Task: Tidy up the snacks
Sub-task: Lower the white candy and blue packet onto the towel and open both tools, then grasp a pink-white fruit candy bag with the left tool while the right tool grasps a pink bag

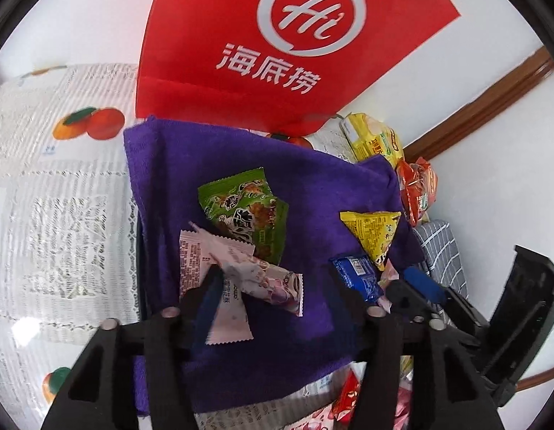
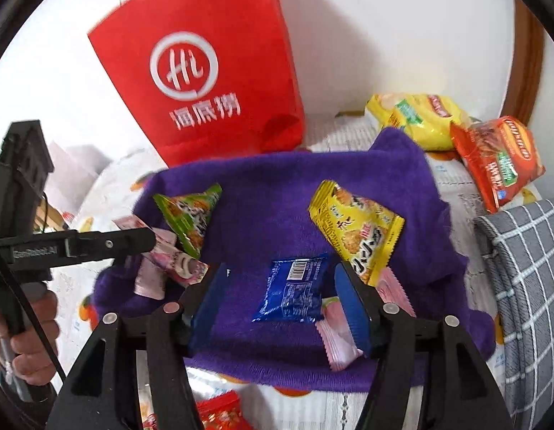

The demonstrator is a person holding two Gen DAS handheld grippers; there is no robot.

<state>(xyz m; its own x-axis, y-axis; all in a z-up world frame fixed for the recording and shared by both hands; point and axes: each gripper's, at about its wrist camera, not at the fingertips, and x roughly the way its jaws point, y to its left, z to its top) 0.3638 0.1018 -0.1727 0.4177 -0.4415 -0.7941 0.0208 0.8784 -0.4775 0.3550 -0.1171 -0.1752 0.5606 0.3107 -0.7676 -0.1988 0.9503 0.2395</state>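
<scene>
On the purple towel [image 2: 277,193] lie five small snacks. A green packet [image 2: 189,220] rests tilted at the left, overlapping a pink-and-white wrapper [image 2: 169,268] (crumpled, partly folded). A yellow packet [image 2: 355,233] leans at the right. A blue packet [image 2: 294,288] lies flat in the middle, barcode side up, just beside a pale pink wrapper [image 2: 339,344]. Yellow [image 2: 416,120] and orange [image 2: 499,161] bags lie beyond the towel.
</scene>
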